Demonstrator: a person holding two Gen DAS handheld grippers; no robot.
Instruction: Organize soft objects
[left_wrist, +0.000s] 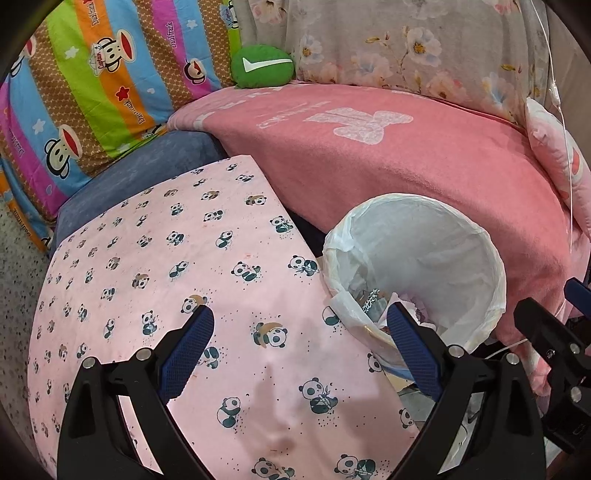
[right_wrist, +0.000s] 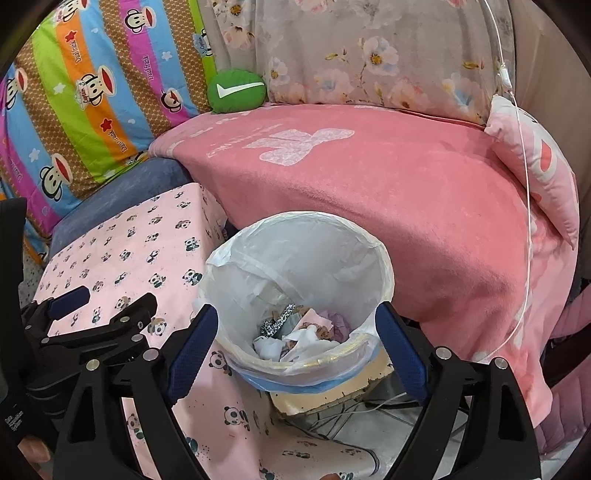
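Note:
A small green cushion with a white tick rests at the back, wedged between a striped cartoon-monkey pillow and a grey floral pillow. A pink pillow lies at the right edge of the pink blanket. My left gripper hangs open over a pink panda-print cloth, holding nothing. My right gripper is open too, its fingers either side of a lined bin.
The bin holds crumpled scraps of cloth and paper. A thin white cable hangs down at the right. A blue cushion pokes out behind the panda cloth. Wires and a pale board lie on the floor under the bin.

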